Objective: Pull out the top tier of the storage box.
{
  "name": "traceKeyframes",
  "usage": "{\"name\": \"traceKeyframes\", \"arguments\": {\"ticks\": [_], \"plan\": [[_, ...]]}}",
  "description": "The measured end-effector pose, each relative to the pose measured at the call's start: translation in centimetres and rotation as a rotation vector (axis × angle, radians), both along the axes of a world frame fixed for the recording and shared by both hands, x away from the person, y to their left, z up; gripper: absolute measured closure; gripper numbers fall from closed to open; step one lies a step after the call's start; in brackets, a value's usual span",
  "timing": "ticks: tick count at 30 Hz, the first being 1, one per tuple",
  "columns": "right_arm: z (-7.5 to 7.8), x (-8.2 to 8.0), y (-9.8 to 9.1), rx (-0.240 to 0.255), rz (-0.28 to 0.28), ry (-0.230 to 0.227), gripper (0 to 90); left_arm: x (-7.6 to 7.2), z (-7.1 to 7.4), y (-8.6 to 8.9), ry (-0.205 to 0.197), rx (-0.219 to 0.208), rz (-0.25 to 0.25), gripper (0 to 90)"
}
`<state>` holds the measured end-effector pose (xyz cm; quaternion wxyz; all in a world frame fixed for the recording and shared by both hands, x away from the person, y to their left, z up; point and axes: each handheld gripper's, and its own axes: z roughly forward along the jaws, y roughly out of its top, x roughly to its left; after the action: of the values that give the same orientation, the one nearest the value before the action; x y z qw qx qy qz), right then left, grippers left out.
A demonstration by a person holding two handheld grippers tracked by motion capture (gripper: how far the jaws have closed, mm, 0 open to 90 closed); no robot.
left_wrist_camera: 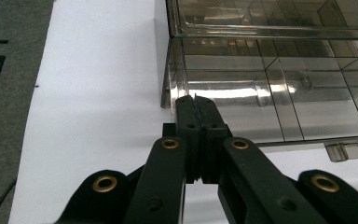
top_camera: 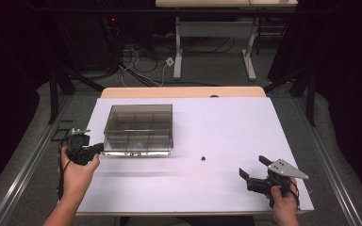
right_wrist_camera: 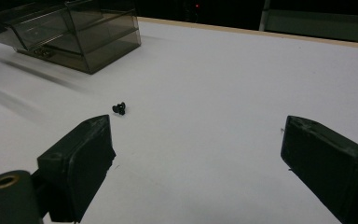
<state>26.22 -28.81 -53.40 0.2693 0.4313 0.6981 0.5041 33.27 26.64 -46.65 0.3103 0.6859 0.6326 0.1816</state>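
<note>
A smoky clear compartment box (top_camera: pixel 139 128) stands on the white table (top_camera: pixel 235 127) at the left. My left gripper (top_camera: pixel 97 149) is shut, and its tips (left_wrist_camera: pixel 196 100) meet at the box's (left_wrist_camera: pixel 279 93) near left corner with nothing visible between them. A small black screw (top_camera: pixel 203 158) lies loose on the table to the right of the box. My right gripper (top_camera: pixel 253 165) hovers low at the front right with its jaws wide open and nothing between them. In the right gripper view the screw (right_wrist_camera: pixel 119 108) lies ahead of the left jaw, with the box (right_wrist_camera: pixel 112 42) farther off.
A wooden strip (top_camera: pixel 184 92) borders the table's far edge. Metal rails (top_camera: pixel 33 155) run along both sides of the table. On the floor behind stand a desk's white legs (top_camera: pixel 177 52) and loose cables (top_camera: pixel 136 61). Dark curtains close off both sides.
</note>
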Motion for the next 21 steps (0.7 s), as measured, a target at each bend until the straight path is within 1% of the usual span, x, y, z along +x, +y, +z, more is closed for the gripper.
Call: {"name": "traceKeyframes", "arguments": {"ticks": [2, 4, 5, 7, 10, 12, 17, 21], "plan": [[0.02, -0.03, -0.02, -0.001, -0.001, 0.004, 8.7, -0.04, -0.01, 0.03, 0.000, -0.003, -0.002, 89.6], [-0.03, 0.02, -0.02, 0.002, 0.000, -0.003, 8.8, -0.14, -0.02, 0.08, 0.001, -0.002, -0.006, 89.6], [-0.03, 0.03, -0.04, 0.001, 0.001, -0.004, 8.8, -0.16, -0.06, 0.05, -0.003, -0.004, -0.004, 89.6], [-0.03, 0.03, -0.04, 0.001, 0.002, -0.005, 8.8, -0.27, -0.02, -0.01, 0.002, -0.003, 0.002, 89.6], [-0.04, 0.00, 0.02, 0.004, -0.001, 0.007, 8.8, -0.34, -0.07, 0.10, -0.001, -0.008, -0.003, 89.6], [-0.07, 0.05, 0.03, -0.003, 0.002, -0.001, 8.8, -0.38, -0.11, 0.12, -0.004, -0.008, -0.002, 89.6], [-0.05, 0.04, 0.00, -0.002, 0.002, 0.001, 8.8, -0.39, -0.13, 0.07, -0.007, -0.003, -0.001, 89.6], [-0.04, 0.03, -0.03, -0.003, 0.002, 0.001, 8.8, -0.40, -0.16, 0.16, -0.007, -0.010, -0.004, 89.5]]}}
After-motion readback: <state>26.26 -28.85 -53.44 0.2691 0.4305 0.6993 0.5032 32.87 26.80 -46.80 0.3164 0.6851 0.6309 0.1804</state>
